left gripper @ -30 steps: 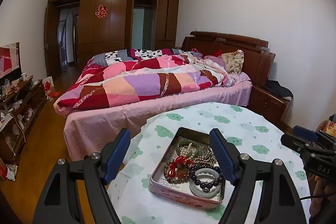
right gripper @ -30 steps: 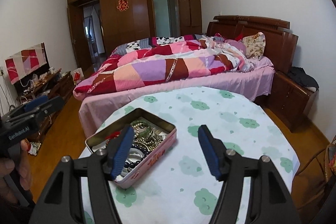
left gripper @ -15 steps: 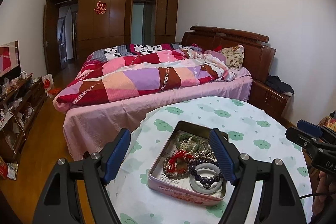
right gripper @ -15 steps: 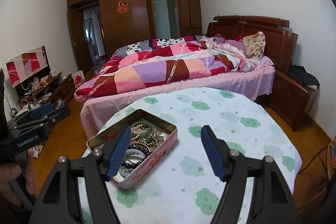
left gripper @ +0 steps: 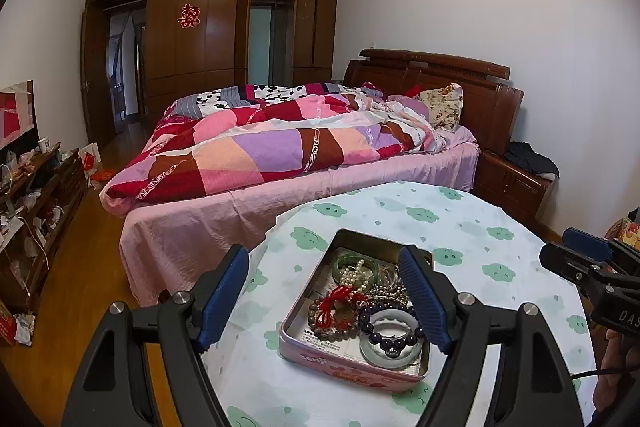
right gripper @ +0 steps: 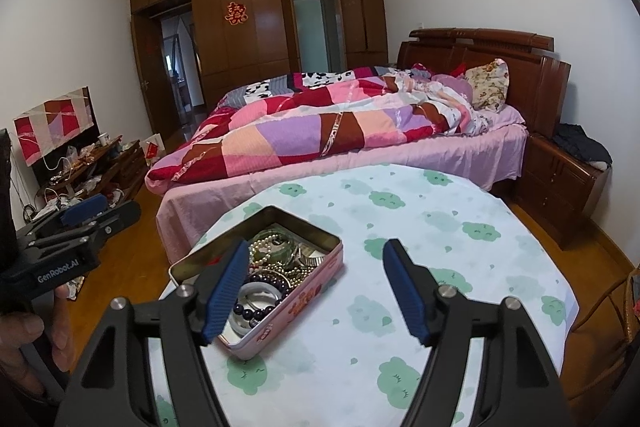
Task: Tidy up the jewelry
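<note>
A pink rectangular tin (left gripper: 344, 363) stands open on a round table covered in a white cloth with green clouds (left gripper: 460, 235). It holds tangled jewelry: a white bangle (left gripper: 390, 347), dark bead bracelet, red cord, pearls and a green bangle (left gripper: 354, 267). My left gripper (left gripper: 326, 303) is open and empty, held above the tin's near side. My right gripper (right gripper: 314, 291) is open and empty; the tin (right gripper: 288, 307) lies below its left finger, which hides part of the contents.
A bed with a patchwork quilt (left gripper: 280, 147) stands just beyond the table. A wooden nightstand (right gripper: 560, 183) is at the right, a cluttered low cabinet (left gripper: 36, 187) at the left. Wood floor surrounds the table. A wicker chair (right gripper: 624, 303) shows at the right edge.
Both grippers have drifted slightly over the table; the tin sits a little higher in the left view. Both stay open and empty.
</note>
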`<state>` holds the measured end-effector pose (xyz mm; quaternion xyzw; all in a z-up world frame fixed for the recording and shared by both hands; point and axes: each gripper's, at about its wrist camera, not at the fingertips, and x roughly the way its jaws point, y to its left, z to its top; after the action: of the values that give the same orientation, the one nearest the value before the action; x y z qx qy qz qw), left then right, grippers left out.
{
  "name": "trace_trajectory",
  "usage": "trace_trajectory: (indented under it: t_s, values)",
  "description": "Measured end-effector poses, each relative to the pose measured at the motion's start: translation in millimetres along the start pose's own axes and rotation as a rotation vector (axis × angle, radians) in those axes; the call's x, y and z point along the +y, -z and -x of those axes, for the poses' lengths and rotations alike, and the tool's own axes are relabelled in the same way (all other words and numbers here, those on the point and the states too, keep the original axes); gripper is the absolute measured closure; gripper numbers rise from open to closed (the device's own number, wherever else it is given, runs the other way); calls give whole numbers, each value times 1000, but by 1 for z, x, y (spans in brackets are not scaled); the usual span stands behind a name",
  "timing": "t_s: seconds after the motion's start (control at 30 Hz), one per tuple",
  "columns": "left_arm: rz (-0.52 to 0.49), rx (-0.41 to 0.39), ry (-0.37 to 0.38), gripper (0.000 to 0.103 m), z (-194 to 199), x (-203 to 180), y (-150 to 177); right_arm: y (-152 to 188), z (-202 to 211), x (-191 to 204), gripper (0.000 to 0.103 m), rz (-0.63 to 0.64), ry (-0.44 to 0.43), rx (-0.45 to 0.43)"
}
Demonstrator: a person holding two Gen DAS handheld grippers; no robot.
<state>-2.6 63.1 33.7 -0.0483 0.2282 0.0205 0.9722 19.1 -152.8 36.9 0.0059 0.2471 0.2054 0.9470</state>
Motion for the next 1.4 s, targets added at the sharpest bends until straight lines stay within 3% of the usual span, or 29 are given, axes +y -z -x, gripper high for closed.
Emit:
trace_trajectory:
  t_s: [1.3, 1.4]
  values:
    - [5, 29, 25, 26, -5, -3, 7, 4, -2, 5, 25, 13, -13, 8]
    - [-12, 18, 2, 25, -4, -2, 9, 4, -3, 6, 25, 17, -14, 12]
